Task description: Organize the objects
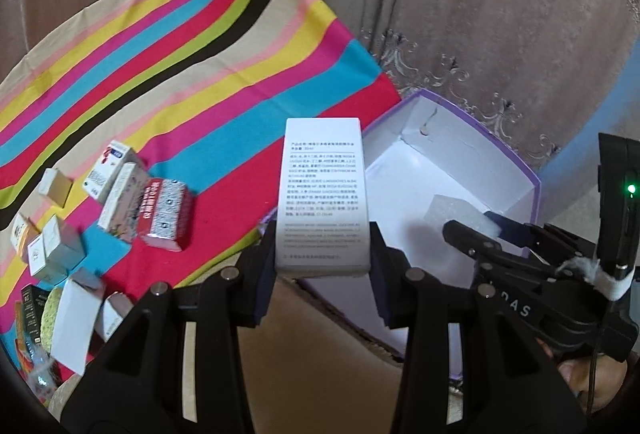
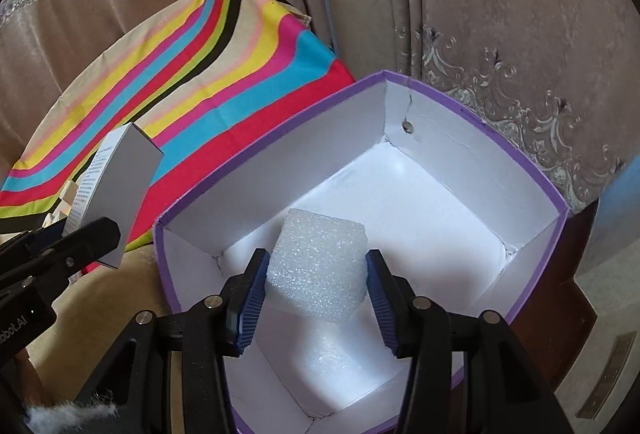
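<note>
- Left wrist view: the left gripper (image 1: 323, 266) is clamped on a tall white carton (image 1: 322, 193) with small print on its face, pads pressed against both of its sides. It's held upright, just at the near-left rim of the purple storage box (image 1: 534, 189), which sits around 3 o'clock from it. I'd say it's not over the opening yet.
- Same view, right edge: the right gripper (image 1: 470, 230) comes in at about 4 o'clock, carrying a white foam cube (image 1: 444, 211) above the box's white floor.
- Still lots left on the striped cloth (image 1: 200, 73): a cluster of small boxes (image 1: 132, 193) from 8 to 9 o'clock, including a red-and-white one, a few white ones, plus something green and dark at the lower edge. None of those are sorted yet.
- Right wrist view: the right gripper (image 2: 316, 286) pinches the foam cube (image 2: 318, 266) between its blue pads, partly closed around it. The cube hangs inside the purple storage box (image 2: 272, 137), near its front-left corner; can't tell if it's touching the floor.
- The box otherwise looks empty, so I'd guess this is early: two items about to go in, the rest waiting.
- At 9 o'clock, the left gripper (image 2: 86, 234) holds the tall white carton (image 2: 116, 193) outside the box wall.
</note>
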`<state>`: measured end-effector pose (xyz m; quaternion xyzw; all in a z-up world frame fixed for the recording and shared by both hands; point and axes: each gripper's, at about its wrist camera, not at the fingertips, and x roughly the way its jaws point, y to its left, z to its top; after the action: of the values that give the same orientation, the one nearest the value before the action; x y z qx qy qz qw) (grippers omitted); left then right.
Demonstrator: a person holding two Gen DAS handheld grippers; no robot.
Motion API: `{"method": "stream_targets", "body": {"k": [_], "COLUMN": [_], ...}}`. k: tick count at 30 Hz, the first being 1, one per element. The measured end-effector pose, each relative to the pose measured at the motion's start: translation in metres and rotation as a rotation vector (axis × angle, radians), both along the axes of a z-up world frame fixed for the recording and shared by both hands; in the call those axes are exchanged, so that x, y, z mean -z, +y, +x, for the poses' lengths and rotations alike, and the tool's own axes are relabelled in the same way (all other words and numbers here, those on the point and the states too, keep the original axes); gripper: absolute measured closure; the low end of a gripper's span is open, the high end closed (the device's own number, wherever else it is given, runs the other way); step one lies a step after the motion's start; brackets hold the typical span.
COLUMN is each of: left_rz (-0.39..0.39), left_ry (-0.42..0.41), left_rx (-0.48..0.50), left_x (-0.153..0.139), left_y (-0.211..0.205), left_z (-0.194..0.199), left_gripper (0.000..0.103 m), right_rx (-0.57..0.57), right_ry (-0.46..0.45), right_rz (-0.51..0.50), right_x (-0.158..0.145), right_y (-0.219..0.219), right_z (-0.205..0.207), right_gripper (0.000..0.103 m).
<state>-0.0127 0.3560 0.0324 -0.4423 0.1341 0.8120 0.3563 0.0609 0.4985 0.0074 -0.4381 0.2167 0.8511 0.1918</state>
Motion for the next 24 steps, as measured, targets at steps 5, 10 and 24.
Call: {"method": "stream_targets", "body": {"k": [5,10,24], "left_rz": [0.001,0.034,0.176], "left_ry": [-0.006,-0.015,0.042], "left_rx": [0.024,-0.013,-0.233], "left_x": [0.001,-0.001,-0.030], "left_y": [0.005,-0.002,-0.078], "left_z": [0.003,-0.002,-0.006], "left_gripper": [0.037,0.029,0.021], "right_rx": [0.014,0.018,-0.070], "right_ry": [-0.007,-0.028,0.022], "right_rz": [0.002,0.015,0.229], "right_x": [0.001,0.003,-0.034], "right_y": [0.001,-0.002,-0.040], "right_z": [0.000,-0.003,-0.005], "right_gripper": [0.051,0.029,0.015]}}
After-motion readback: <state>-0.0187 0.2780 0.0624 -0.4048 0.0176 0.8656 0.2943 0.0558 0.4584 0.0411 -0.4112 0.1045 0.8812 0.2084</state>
